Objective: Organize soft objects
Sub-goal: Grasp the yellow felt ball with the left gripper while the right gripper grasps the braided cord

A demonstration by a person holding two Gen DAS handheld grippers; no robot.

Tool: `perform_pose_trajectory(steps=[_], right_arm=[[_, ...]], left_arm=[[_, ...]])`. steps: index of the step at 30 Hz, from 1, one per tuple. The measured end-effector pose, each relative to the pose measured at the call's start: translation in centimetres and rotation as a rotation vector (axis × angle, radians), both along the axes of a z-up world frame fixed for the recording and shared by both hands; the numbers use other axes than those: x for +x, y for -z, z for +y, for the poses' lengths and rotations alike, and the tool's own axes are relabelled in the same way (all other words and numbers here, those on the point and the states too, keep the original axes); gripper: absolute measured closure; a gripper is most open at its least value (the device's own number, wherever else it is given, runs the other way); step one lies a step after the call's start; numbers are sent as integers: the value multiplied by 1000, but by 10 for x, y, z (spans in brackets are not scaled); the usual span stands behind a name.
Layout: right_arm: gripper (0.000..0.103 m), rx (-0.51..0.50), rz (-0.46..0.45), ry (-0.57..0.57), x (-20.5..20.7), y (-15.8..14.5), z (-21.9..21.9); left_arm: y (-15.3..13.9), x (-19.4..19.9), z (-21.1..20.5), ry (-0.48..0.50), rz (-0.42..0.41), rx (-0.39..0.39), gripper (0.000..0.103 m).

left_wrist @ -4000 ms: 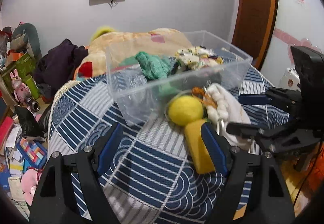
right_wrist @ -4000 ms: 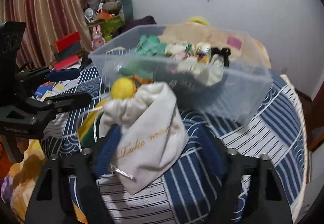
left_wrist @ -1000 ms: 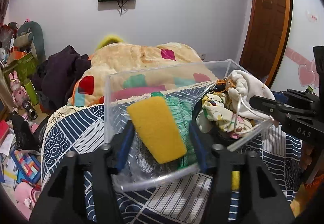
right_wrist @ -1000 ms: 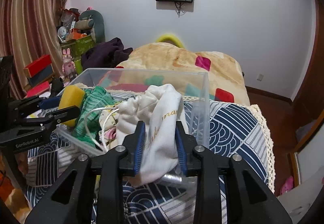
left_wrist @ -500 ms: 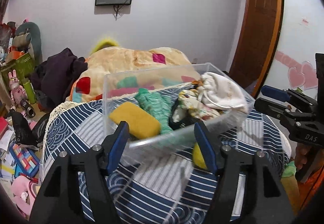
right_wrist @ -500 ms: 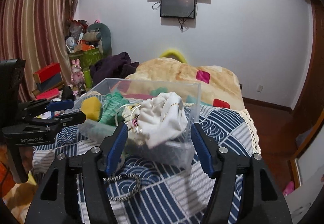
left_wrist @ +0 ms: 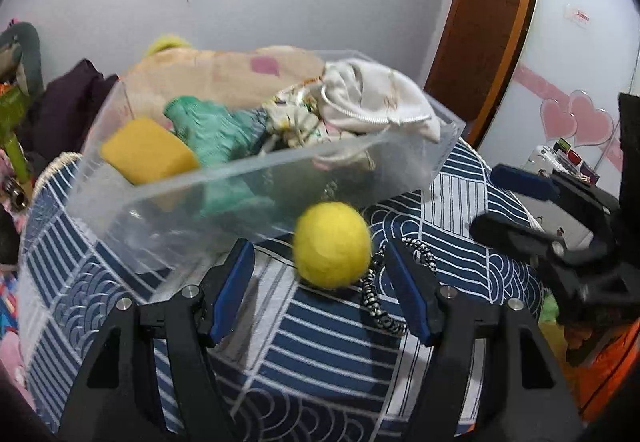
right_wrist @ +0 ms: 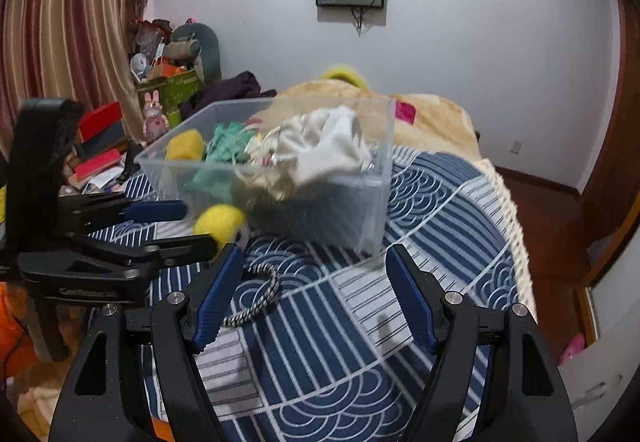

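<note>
Left wrist view, left to right: a yellow sponge (left_wrist: 148, 156) lay at the left end of the clear plastic bin (left_wrist: 224, 202), then a crumpled green cloth (left_wrist: 212, 132), a floral fabric (left_wrist: 298, 124) and a white drawstring bag (left_wrist: 380, 102) heaped at the right end, spilling over the rim. Left gripper (left_wrist: 320, 292) spread wide, holding nothing, its blue pads flanking a yellow felt ball (left_wrist: 332, 240) resting on the blue patterned bedspread (left_wrist: 320, 354) just near of the bin's front wall. Black-and-white braided cord (left_wrist: 378, 298) lay touching the ball on its right.

Right wrist view: right gripper (right_wrist: 314, 298) likewise wide open and empty, poised over the bedspread with the cord (right_wrist: 260, 298) beside its left pad; ball (right_wrist: 218, 222) seen left of centre, against the bin (right_wrist: 372, 194)
</note>
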State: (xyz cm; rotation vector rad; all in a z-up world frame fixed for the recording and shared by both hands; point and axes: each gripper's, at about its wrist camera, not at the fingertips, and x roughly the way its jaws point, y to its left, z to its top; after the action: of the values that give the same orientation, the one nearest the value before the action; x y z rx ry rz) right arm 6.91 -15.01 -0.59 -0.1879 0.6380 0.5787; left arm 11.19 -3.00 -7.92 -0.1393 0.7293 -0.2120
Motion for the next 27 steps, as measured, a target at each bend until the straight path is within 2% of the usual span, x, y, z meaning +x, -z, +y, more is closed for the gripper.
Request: perform_pose_trajectory(steps=[3,4,5,14,17,22,24,26,27], right_arm=[[32,0,23,-14,-1,7,3],[32,-3,31,-19,-2,10,5],[32,-7,35,-22,-3,12,6],[28,-13,114,-90,-5,27,25],[23,-43,121,-117,-9,33,35],[23,-111,108,-131,-11,41,50],[28,-127,102,-117,-7,43,52],[48,-134,89,-105,-6,42,51],[53,-128,88,-102,-4,41,50]], left_arm=[[6,4,-3,9,9,-34,50],[7,4,-4,18,13,-42,60],[8,3,-4,23,15,-46,65],[9,-28,29,-55,-11,-53,66],[11,-41,41,-78,-5,-62,66],[12,-50,53,-96,3,-78,66],[12,-52,54,-98,1,-76,66],[11,-53,53,-98,-7,-68,66],[11,-53,51,-98,-10,-64,66]])
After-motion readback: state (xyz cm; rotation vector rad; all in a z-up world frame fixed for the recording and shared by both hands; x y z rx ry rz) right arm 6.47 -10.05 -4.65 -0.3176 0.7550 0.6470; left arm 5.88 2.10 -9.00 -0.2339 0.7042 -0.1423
